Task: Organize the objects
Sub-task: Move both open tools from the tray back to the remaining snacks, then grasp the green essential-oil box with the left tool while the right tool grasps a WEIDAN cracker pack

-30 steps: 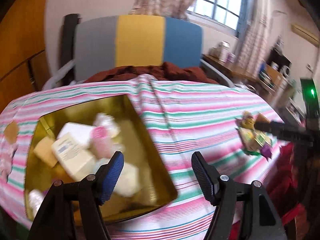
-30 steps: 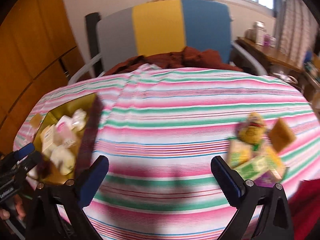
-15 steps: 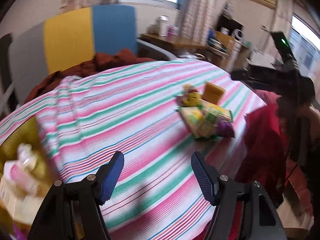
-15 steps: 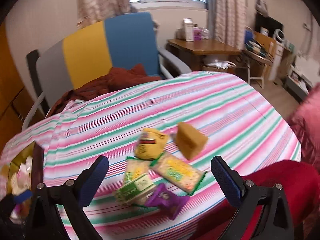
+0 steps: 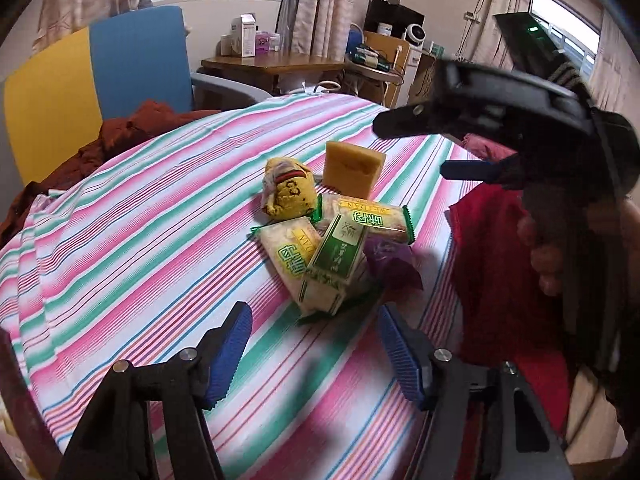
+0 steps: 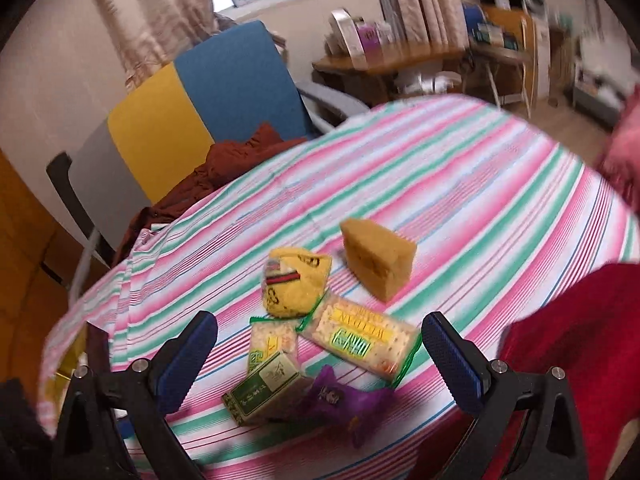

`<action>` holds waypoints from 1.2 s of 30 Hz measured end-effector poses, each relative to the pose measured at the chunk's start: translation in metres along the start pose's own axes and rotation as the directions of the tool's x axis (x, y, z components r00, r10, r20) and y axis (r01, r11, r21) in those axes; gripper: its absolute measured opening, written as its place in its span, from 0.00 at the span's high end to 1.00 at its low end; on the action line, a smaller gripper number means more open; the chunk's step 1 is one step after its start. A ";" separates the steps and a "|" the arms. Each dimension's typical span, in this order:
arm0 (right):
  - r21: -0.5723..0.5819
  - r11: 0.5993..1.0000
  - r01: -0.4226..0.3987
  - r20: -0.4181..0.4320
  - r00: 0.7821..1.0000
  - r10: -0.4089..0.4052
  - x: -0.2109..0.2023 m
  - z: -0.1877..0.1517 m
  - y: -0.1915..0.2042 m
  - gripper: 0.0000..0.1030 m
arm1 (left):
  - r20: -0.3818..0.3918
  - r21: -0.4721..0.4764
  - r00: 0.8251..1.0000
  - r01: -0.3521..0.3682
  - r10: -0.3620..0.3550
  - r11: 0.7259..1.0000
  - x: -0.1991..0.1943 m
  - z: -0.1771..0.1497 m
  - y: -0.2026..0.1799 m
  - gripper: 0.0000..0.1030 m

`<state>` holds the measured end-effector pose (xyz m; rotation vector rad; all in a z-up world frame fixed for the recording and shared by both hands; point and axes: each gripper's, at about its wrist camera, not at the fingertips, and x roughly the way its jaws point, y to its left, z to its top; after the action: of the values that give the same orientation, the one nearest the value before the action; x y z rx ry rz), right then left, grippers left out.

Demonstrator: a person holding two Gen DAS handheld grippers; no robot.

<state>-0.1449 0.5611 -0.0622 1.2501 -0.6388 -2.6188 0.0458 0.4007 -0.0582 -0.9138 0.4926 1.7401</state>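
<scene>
Left claw (image 5: 314, 350) view alone shows right claw (image 5: 424, 146) over snacks (image 5: 336, 252).

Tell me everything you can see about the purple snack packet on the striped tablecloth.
The purple snack packet is a small, glossy, crinkled wrapper with pale printing too blurred to read. It lies flat on the striped tablecloth at the near edge of the snack pile, close to the table's edge. The green-labelled packet touches or overlaps one side; the long cracker packet lies just behind it. No gripper touches it.
</scene>
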 end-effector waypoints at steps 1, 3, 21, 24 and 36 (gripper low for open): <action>0.033 0.999 -0.017 -0.004 1.000 0.017 0.001 0.000 -0.006 0.00 | -0.004 0.002 1.000 0.002 -0.002 1.000 0.004 0.001 0.000 0.35; 0.064 0.997 -0.043 -0.003 0.999 0.043 0.002 -0.001 -0.011 0.00 | -0.015 0.008 1.000 0.007 -0.007 1.000 0.015 0.006 -0.002 0.35; 0.099 0.991 -0.089 -0.025 0.995 0.092 0.014 -0.002 -0.013 0.00 | -0.037 -0.012 0.999 0.018 -0.018 1.000 0.027 -0.013 0.013 0.70; 0.098 0.991 -0.086 -0.027 0.996 0.089 0.014 -0.002 -0.013 0.00 | -0.038 -0.052 0.999 -0.022 0.020 0.998 0.015 -0.030 0.024 0.69; 0.079 0.995 -0.059 -0.035 0.997 0.062 0.014 -0.003 -0.011 0.00 | -0.084 -0.190 0.991 -0.114 0.100 0.975 -0.017 -0.086 0.070 0.59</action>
<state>-0.1510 0.5653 -0.0783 1.2776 -0.7668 -2.5381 0.0122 0.3046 -0.1065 -1.1107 0.4313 1.8820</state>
